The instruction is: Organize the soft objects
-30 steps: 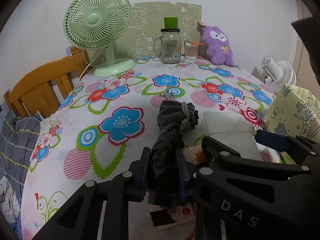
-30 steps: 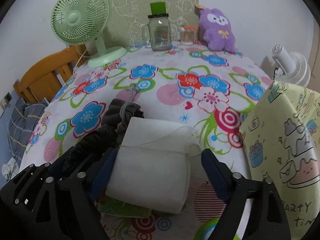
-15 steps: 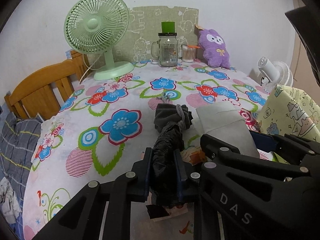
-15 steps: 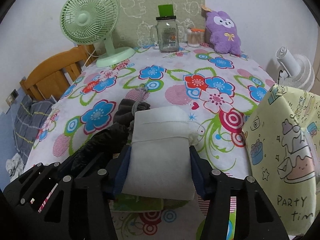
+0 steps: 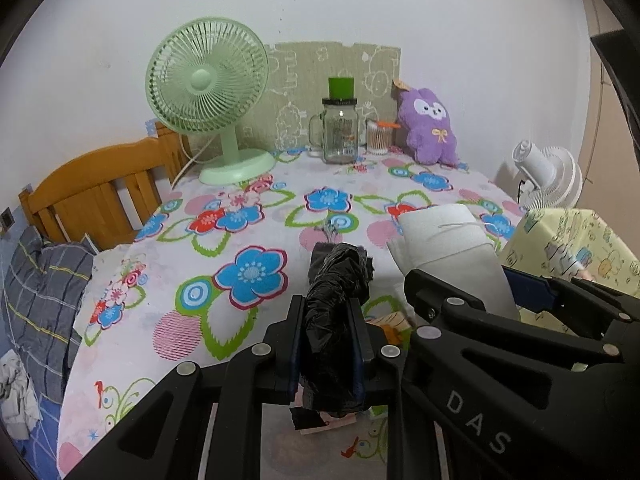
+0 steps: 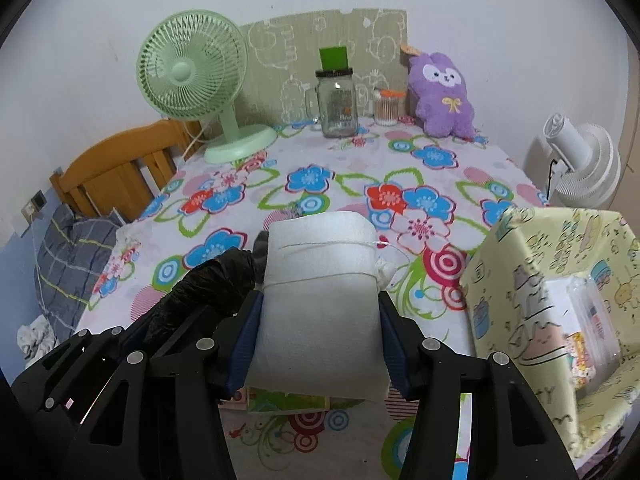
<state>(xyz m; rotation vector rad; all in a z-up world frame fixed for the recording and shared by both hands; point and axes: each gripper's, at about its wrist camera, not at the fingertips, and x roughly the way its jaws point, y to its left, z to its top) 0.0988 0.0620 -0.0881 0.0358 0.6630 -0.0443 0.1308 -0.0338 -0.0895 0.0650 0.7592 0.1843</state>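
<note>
My left gripper (image 5: 327,334) is shut on a crumpled black plastic bag (image 5: 334,312) and holds it above the flowered tablecloth (image 5: 240,240). A grey cloth bundle (image 5: 320,254) shows just behind the bag. My right gripper (image 6: 320,332) is shut on a white foam roll tied with string (image 6: 320,300) and holds it off the table. The roll also shows in the left wrist view (image 5: 452,248), and the black bag in the right wrist view (image 6: 208,284). A yellow cartoon-print box (image 6: 552,300) stands open at the right with packets inside.
At the table's back stand a green fan (image 5: 208,92), a glass jar with a green lid (image 5: 340,128), a cotton-swab pot (image 5: 378,136) and a purple plush (image 5: 430,126). A wooden chair (image 5: 100,196) is at the left, a white fan (image 5: 548,176) at the right. Cards lie under the grippers (image 6: 288,402).
My right gripper closed on the white foam roll and lifted it. My left gripper rose with the black bag, which came away from the grey bundle.
</note>
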